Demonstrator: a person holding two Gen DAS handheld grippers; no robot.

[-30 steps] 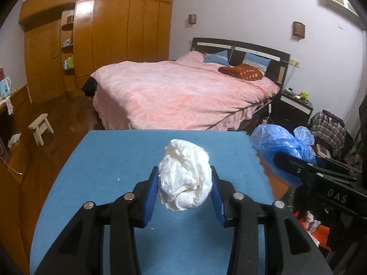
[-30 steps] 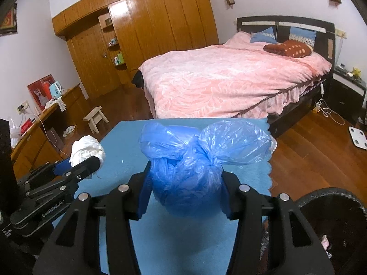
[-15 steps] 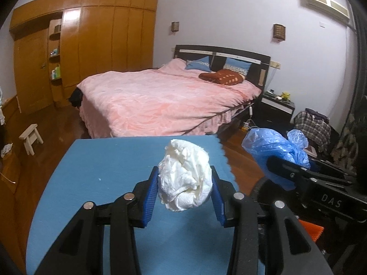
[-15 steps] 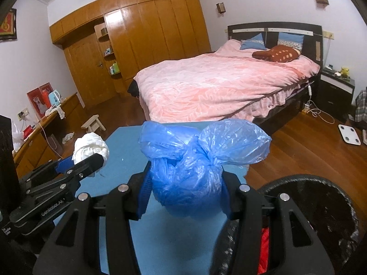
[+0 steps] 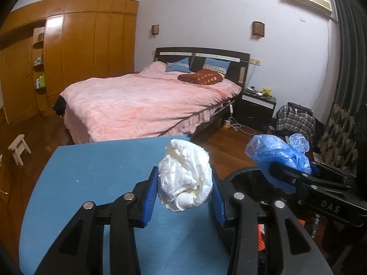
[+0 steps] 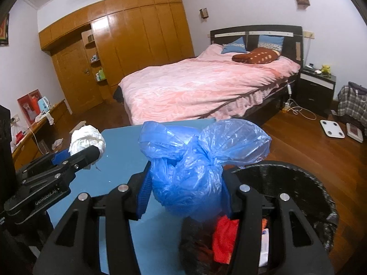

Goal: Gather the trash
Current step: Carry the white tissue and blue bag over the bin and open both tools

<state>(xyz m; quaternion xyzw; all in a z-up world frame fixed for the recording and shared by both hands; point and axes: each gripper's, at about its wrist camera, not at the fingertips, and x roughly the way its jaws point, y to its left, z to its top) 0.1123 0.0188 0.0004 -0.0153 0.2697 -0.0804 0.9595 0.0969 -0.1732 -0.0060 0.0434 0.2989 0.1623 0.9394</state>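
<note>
Left tongs (image 5: 184,193) clamp a crumpled white paper wad (image 5: 185,178); right tongs (image 6: 187,193) clamp a knotted blue plastic bag (image 6: 195,171), both held in the air.

The wad hangs over the blue counter (image 5: 91,174) near its edge, the bag at the rim of the black bin (image 6: 307,183). Both look light, soft and crushable; the bag's film seems slippery, so a hold across its full body below the knot suits best. The bag's contents are hidden, and the bin's inside shows only red scraps, its depth cut off.

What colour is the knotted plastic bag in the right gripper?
Translucent blue; the plastic bag shows best in the right wrist view.
</note>
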